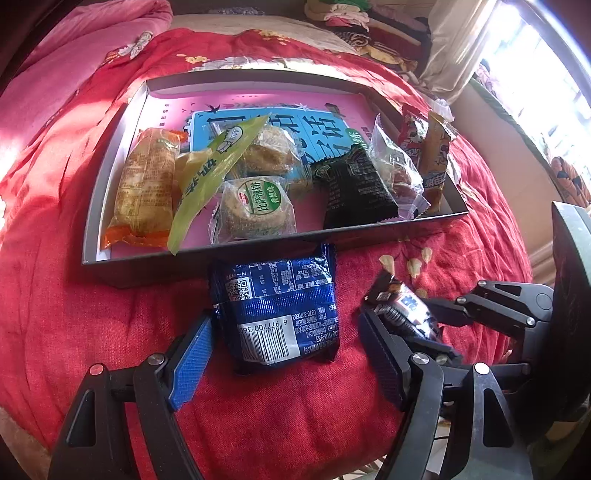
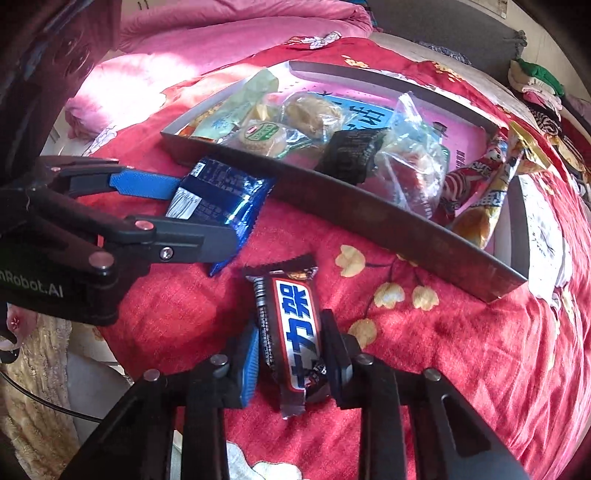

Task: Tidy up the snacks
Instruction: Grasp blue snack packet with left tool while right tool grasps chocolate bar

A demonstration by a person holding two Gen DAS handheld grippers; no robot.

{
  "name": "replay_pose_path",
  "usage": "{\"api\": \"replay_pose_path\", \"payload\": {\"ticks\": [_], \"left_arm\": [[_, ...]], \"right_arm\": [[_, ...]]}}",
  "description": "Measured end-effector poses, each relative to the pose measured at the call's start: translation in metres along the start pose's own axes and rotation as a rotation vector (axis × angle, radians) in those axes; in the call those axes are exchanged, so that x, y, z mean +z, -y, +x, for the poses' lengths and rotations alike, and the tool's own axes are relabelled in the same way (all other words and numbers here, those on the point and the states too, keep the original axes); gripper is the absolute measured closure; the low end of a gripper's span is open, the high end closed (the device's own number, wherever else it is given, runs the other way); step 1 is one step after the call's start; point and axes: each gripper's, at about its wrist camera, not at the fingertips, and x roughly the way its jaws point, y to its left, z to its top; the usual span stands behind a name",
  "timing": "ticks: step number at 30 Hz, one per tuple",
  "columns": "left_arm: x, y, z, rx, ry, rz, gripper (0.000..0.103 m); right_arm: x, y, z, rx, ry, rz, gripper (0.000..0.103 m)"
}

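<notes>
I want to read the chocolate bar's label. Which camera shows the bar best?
The right wrist view: the chocolate bar lies lengthwise between the right gripper fingers, its white-and-blue lettering facing the camera. The left wrist view shows the chocolate bar small, at an angle and partly hidden by the gripper.

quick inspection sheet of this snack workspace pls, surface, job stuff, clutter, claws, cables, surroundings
surface: red floral bedspread, wrinkled, sunlit in patches
job's things: grey tray holding many wrapped snacks; blue snack packet on the bedspread just outside the tray's near wall; chocolate bar also outside the tray
clutter: nothing seen on the bedspread beyond the snacks
grippers: left claw open, fingers either side of the blue snack packet; right claw closed on the chocolate bar
cables: thin black cable at lower left of the right wrist view
surroundings: pink quilt behind the tray, folded clothes, bright window
</notes>
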Motion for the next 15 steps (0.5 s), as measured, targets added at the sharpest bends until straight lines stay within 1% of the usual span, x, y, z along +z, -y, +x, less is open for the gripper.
{"api": "replay_pose_path", "payload": {"ticks": [2,3,7,8,9,10,12,15], "left_arm": [[0.0,0.0,0.004,0.012,-0.003,-0.005,0.025],[0.001,0.0,0.006,0.023,-0.002,-0.006,0.025],[0.001,0.005,0.01,0.048,0.013,0.004,0.025],[0.001,0.006,0.011,0.056,0.011,0.009,0.027],[0.0,0.006,0.012,0.07,0.01,0.016,0.037],[0.0,0.006,0.013,0.08,0.01,0.023,0.039],[0.0,0.003,0.011,0.057,0.012,0.011,0.044],[0.001,0.0,0.006,0.027,0.02,-0.002,0.046]], "right_arm": [[0.0,0.01,-0.004,-0.016,0.011,0.044,0.074],[0.0,0.016,-0.006,-0.01,0.018,0.073,0.074],[-0.002,0.037,-0.018,0.086,0.074,0.199,0.075],[-0.002,0.04,-0.022,0.111,0.094,0.22,0.075],[-0.002,0.043,-0.025,0.138,0.115,0.236,0.075],[-0.001,0.045,-0.029,0.159,0.136,0.249,0.075],[0.0,0.047,-0.035,0.19,0.171,0.267,0.075],[0.003,0.047,-0.043,0.228,0.219,0.282,0.075]]}}
